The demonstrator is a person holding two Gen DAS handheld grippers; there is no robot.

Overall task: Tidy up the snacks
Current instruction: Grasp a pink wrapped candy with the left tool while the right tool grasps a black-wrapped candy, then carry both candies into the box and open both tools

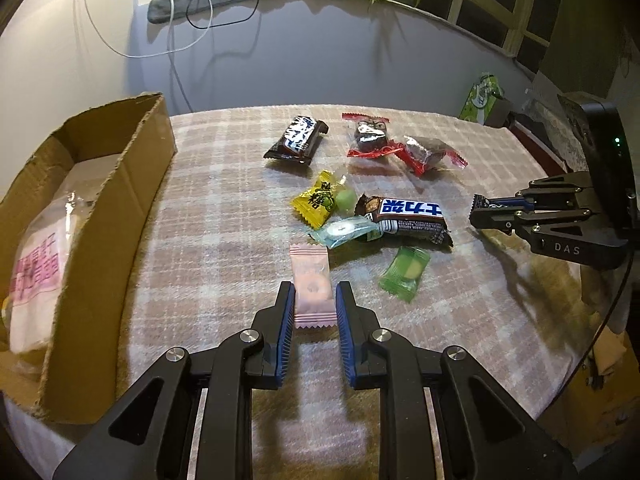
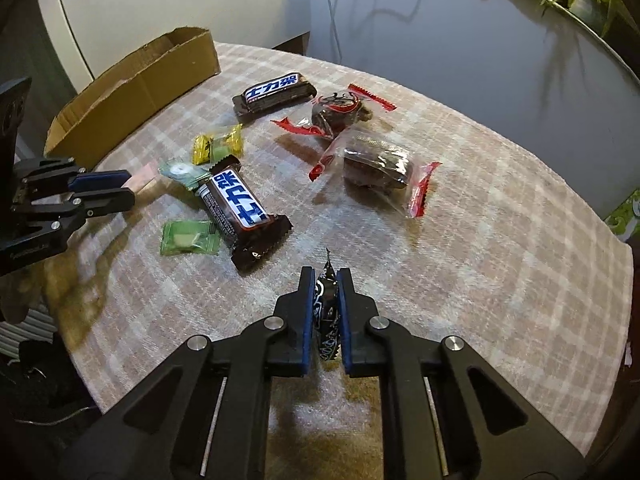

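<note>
Snacks loose on cloth: two chocolate bars [image 2: 236, 208], two red-wrapped cakes [image 2: 376, 168].

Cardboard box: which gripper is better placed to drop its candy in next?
Probably left. The left gripper holds the pink candy close beside the cardboard box; the right gripper, clamping a black candy, is across the table.

Both wrist views near, angled down over surface [image 1: 224, 216]; shared: snack pile [image 1: 376, 216] mid-surface, cardboard box [image 2: 132, 92] at left edge.
</note>
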